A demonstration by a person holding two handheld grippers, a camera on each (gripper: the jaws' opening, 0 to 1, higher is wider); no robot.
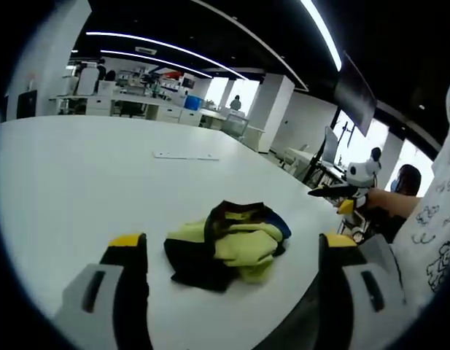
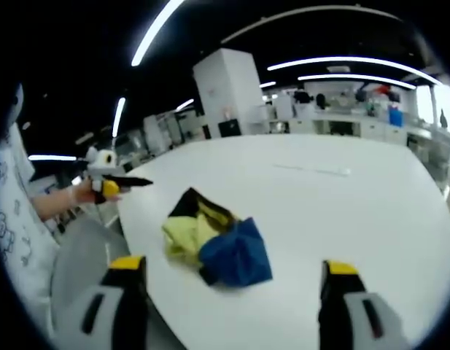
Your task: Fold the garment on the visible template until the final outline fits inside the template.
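Note:
A crumpled garment (image 1: 228, 246), yellow-green, black and blue, lies in a heap on the white table (image 1: 79, 175) near its edge. In the right gripper view the garment (image 2: 214, 240) shows its blue side towards me. My left gripper (image 1: 233, 242) is open, its yellow-tipped jaws wide apart on either side of the heap and short of it. My right gripper (image 2: 233, 266) is open too, with the heap between and beyond its jaws. Each gripper also shows in the other's view, held in a hand off the table's edge: the right gripper (image 1: 348, 195) and the left gripper (image 2: 111, 182).
A thin pale strip (image 1: 185, 155) lies flat on the table (image 2: 370, 219) beyond the garment, seen also as the strip (image 2: 312, 170). A person in a white printed shirt (image 1: 436, 240) stands at the table's edge. Desks and a white pillar (image 2: 225, 95) fill the room behind.

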